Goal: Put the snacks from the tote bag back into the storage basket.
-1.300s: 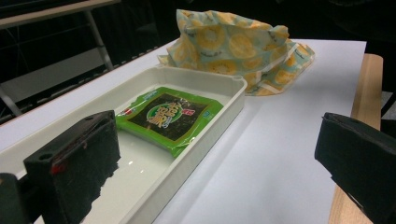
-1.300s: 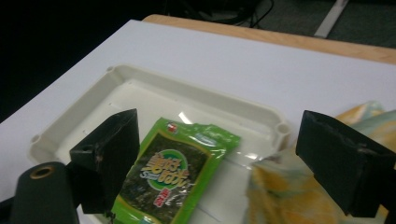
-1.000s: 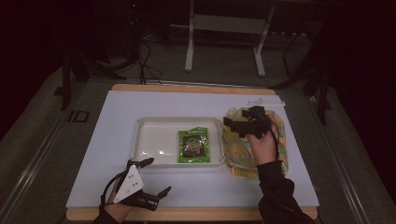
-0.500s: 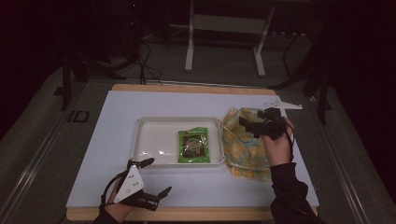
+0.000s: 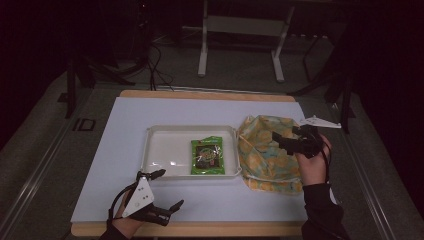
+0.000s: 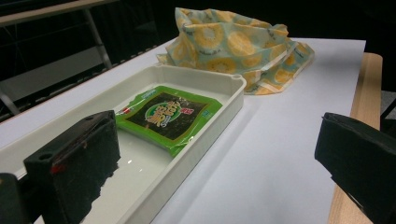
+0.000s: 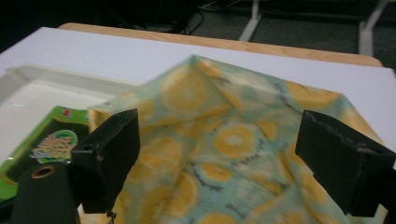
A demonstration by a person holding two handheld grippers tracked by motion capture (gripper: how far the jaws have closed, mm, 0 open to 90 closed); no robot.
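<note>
One white tray (image 5: 165,150) is seen on the table (image 5: 120,130), and one green packet (image 5: 207,157) lies flat in its right part. One cloth bag (image 5: 265,155) printed with lemon slices is crumpled just beside the tray's right wall.

The left gripper (image 5: 162,192) is held at the near table edge, jaws spread wide and empty. In the left gripper view its jaws frame the tray's near wall: the tray (image 6: 205,135) runs ahead and away from the gripper, the packet (image 6: 166,114) lies ahead between the jaws, nearer the left one, its long axis running away toward the bag (image 6: 233,46) beyond the tray's far end.

The right gripper (image 5: 285,137) is held over the bag's right part, jaws parted and gripping nothing. In the right gripper view the bag (image 7: 224,140) is seen straight ahead between and below the jaws, and the packet (image 7: 51,140) lies behind the left jaw, in the tray (image 7: 32,93)
</note>
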